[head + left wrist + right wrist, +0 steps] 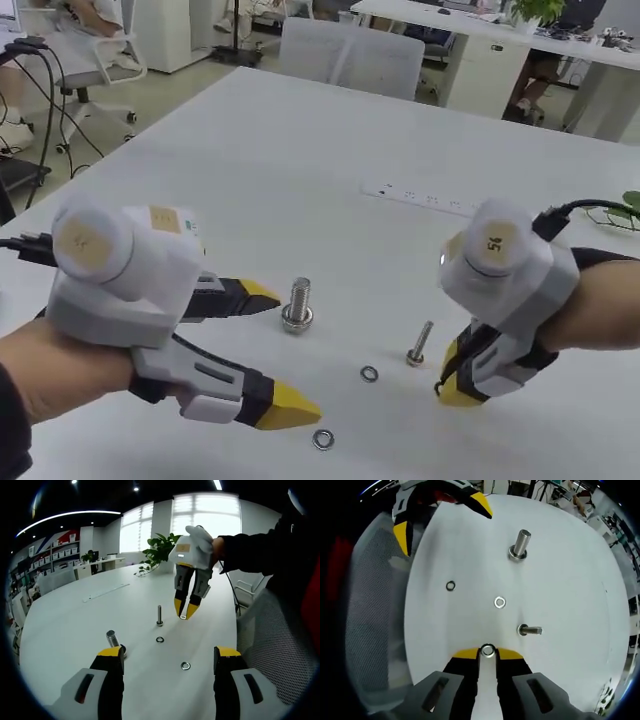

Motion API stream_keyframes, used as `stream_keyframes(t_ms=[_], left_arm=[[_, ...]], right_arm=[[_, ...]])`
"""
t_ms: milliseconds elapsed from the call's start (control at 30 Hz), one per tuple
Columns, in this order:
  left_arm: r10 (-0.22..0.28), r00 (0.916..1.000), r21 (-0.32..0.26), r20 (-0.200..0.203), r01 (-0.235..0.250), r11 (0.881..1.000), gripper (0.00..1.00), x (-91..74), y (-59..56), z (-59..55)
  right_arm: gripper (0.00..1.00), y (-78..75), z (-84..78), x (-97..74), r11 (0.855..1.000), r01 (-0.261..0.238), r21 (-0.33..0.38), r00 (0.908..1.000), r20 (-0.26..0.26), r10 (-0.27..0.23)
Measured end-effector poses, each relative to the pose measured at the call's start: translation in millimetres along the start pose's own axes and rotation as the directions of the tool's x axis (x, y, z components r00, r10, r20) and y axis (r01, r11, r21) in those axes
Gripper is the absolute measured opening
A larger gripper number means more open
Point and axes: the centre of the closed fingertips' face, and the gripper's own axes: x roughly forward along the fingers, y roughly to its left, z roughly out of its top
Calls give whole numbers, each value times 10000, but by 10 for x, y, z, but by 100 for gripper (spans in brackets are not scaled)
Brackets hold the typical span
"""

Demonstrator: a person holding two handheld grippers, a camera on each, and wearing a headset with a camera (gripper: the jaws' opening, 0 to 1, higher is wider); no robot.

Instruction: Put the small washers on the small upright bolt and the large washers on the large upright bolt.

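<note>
Right gripper [185,612] points down over the surface [300,170], pinching a washer [488,651]; left gripper [169,652] lies low, wide open, empty.

The one legible mark is the number "54", printed sideways on a round tan label [495,243] on top of the right gripper [452,392]. A pale sticker [165,218] on top of the left gripper [285,352] carries print too blurred to read.

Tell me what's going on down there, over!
Left gripper open beside large bolt. Right gripper shut on a washer, near small bolt. Two loose washers on table. Bolts unobstructed.
</note>
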Motion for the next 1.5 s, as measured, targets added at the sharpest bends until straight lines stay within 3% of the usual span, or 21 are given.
stream_keyframes(t_ms=[267, 633, 1033, 1500], left_arm=[[-55, 10000, 7, -53, 55, 10000, 73, 15, -7, -14], [-40, 10000, -6, -79, 40, 10000, 73, 19, -1, -30], [-28, 9999, -38, -135, 27, 10000, 73, 17, -5, -44], [14, 9999, -118, -137, -15, 9999, 72, 11, 14, -54]], right_arm=[[13, -97, -23, -208, 9996, 273, 43, 9996, 72, -273], [13, -266, 126, -514, 9960, 863, -227, 9957, 349, -854], [13, -403, 277, -578, 9933, 970, -621, 9949, 354, -949], [13, -518, 353, -418, 9939, 753, -801, 9968, 314, -730]])
